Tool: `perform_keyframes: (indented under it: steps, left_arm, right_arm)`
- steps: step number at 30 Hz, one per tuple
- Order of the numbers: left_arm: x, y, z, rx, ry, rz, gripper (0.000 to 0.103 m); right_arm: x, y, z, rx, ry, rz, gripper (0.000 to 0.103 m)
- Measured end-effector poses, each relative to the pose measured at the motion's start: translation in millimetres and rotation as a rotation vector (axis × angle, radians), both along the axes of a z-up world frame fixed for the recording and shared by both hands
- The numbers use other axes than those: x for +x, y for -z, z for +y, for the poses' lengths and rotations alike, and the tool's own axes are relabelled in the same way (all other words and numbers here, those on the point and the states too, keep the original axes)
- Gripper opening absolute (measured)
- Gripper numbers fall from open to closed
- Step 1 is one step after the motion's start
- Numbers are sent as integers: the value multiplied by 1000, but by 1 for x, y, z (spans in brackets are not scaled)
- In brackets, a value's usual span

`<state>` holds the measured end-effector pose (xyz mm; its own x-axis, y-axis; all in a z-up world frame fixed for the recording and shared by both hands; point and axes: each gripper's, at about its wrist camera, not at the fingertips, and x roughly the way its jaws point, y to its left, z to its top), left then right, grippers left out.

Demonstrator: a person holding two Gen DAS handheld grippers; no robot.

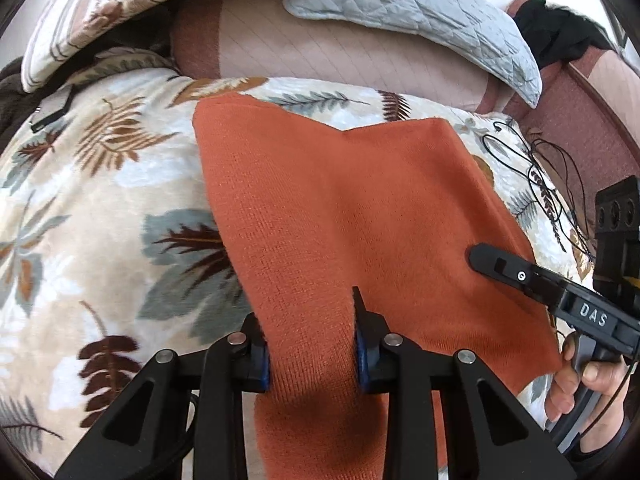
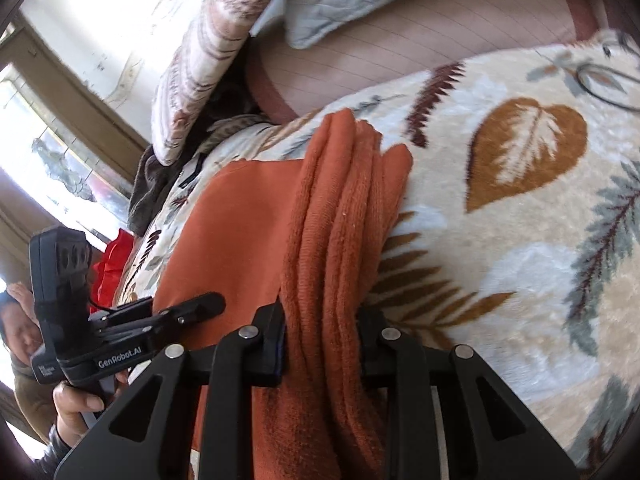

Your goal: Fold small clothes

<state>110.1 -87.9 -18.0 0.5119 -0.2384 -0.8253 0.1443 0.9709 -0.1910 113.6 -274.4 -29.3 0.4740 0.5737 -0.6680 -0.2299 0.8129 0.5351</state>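
Observation:
An orange knitted garment (image 1: 340, 200) lies spread on a leaf-patterned blanket (image 1: 100, 200). In the left wrist view my left gripper (image 1: 312, 344) is shut on its near edge, the cloth pinched between the blue pads. My right gripper (image 1: 494, 260) comes in from the right, over the garment's right edge, held by a person's hand (image 1: 580, 376). In the right wrist view my right gripper (image 2: 320, 332) is shut on a bunch of orange folds (image 2: 344, 200) that stand up from the flat part of the garment (image 2: 240, 232). My left gripper (image 2: 200, 306) shows at the left.
A grey quilted pillow (image 1: 420, 8) and a striped patterned pillow (image 1: 100, 12) lie at the back on a pink-brown sheet (image 1: 320, 48). Thin black cords (image 1: 540, 168) coil on the blanket to the right. A red cloth (image 2: 112, 264) and a window (image 2: 40, 140) are beyond the bed's left side.

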Motion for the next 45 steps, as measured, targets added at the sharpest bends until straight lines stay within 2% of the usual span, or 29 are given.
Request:
perform_keyframes:
  steps: [4,11,21,27,32,38,42,45]
  left_arm:
    - [-9,-10,18,10,-14,-20,30]
    - [-12,-22,51,44,-36,-43,30]
    - [29,-23,75,49,-39,-68,30]
    - [62,-11,74,42,-30,-66,30]
    - [82,11,80,13,-61,-43,31]
    - [87,28,91,-19,-75,-26,35]
    - [86,29,84,18,-67,-36,36]
    - [85,30,83,17,-74,-37,36]
  right_arm:
    - [-6,-9,19,-13,-17,-41,26]
    - [-3,-7,47,-4,-13,-52,26]
    - [28,-11,76,-26,22,-86,26]
    - [52,-2,77,-47,44,-80,26]
    - [71,11,74,-55,53,-57,26]
    - [77,38,68,-76,53,8,26]
    - [76,37,72,-106,53,2,27]
    - [76,37,74,-132,44,8,27]
